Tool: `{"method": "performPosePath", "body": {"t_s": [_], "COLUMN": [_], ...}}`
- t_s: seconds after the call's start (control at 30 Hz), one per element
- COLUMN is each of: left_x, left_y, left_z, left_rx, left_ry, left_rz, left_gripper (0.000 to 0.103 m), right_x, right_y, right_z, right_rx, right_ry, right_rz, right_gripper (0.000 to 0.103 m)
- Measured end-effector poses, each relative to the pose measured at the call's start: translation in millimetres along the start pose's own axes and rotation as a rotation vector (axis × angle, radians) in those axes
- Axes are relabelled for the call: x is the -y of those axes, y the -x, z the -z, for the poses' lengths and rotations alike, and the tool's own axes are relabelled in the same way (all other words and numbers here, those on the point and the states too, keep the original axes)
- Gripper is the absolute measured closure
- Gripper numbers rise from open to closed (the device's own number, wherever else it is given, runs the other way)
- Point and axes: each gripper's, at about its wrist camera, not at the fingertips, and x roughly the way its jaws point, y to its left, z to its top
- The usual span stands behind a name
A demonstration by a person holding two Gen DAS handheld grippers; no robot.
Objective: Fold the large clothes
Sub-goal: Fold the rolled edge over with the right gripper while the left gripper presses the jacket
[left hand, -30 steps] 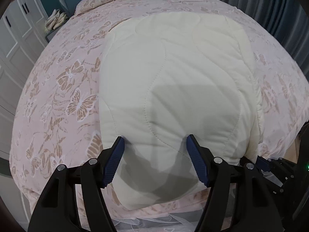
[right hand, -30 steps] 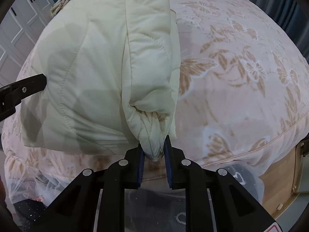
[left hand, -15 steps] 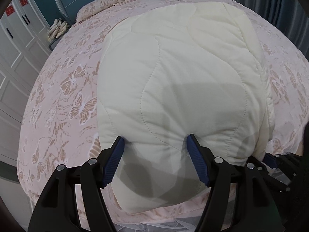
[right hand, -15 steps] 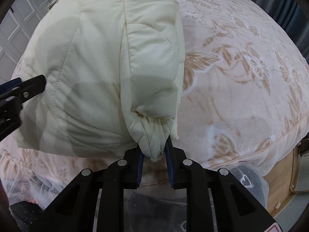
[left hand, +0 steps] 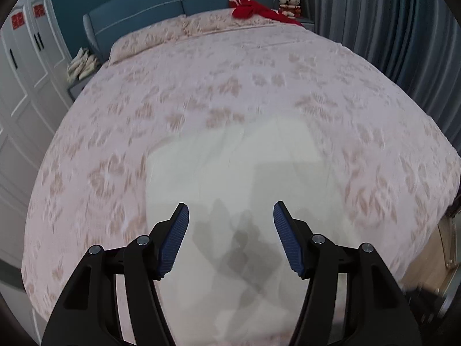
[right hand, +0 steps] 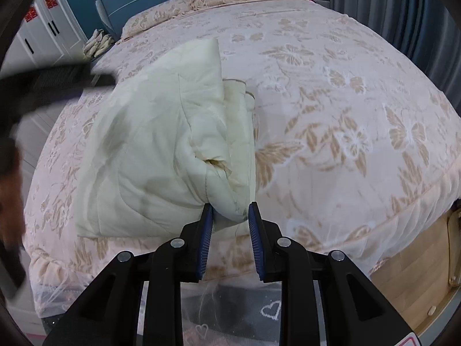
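**Desk:** So, what has changed in the last second?

**Me:** Mostly my left side. The left gripper [left hand: 230,216] was sitting low over the cream quilted garment [left hand: 230,167], with fabric filling most of its view. Now it has pulled up and back, and the view is smeared with motion. Its jaws stand wide apart with nothing between them, as they did before.

**Desk:** And the right?

**Me:** The right gripper [right hand: 229,219] has a narrow gap, and a bunched corner of the garment fills it. I read that as a grip that still holds. A second ago that corner hung from a raised bundle. Now the bundle has come down and rests doubled over on the pink butterfly-print bedspread [right hand: 345,115], near the foot edge and left of centre in the right view.

**Desk:** What does that mean for the fold?

**Me:** One fold looks laid, I'd say. The top flap stands up crooked, though, so it probably needs squaring before another fold. The free left gripper could take that far edge.

**Desk:** Give me a count.

**Me:** One garment and two grippers — one empty, one loaded. There is one bedspread. One red cloth heap [left hand: 250,7] lies up by the blue headboard [left hand: 178,3], well apart from the work.
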Motion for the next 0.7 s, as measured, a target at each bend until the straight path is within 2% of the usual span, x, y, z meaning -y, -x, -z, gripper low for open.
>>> {"method": "performPosePath", "body": {"t_s": [0.1, 0.17, 0.23, 0.3, 0.33, 0.4, 0.47, 0.6, 0.7], "left_x": [5, 13, 27, 38, 46, 54, 60, 56, 34], "left_y": [-24, -42, -56, -66, -75, -85, -90, -82, -59], "left_z": [-26, -34, -35, -32, -31, -30, -29, -25, -9], "left_rx": [-0.037, -0.073, -0.089, -0.101, -0.115, -0.13, -0.13, -0.121, -0.101], "left_ry": [-0.009, -0.015, -0.047, -0.069, -0.087, -0.102, -0.109, -0.1, -0.065], "left_rz": [-0.011, -0.007, -0.016, -0.014, -0.02, -0.028, -0.043, -0.051, -0.049], "left_gripper": [0.044, 0.044, 0.045, 0.045, 0.045, 0.045, 0.045, 0.045, 0.045], "right_x": [6, 18, 34, 48, 50, 48, 39, 14, -4], "right_y": [-23, -40, -54, -40, -30, 1, 16, 12, 9], "right_z": [14, 24, 39, 44, 42, 29, 13, -4, -8], "right_rx": [-0.087, -0.143, -0.189, -0.158, -0.13, -0.032, 0.017, 0.003, -0.002], "right_ry": [0.015, -0.015, -0.06, -0.131, -0.136, -0.107, -0.073, 0.012, 0.055], "right_rz": [0.022, 0.034, 0.057, 0.007, 0.009, 0.034, 0.017, 0.002, 0.032], "right_gripper": [0.093, 0.103, 0.103, 0.103, 0.103, 0.103, 0.103, 0.103, 0.103]}}
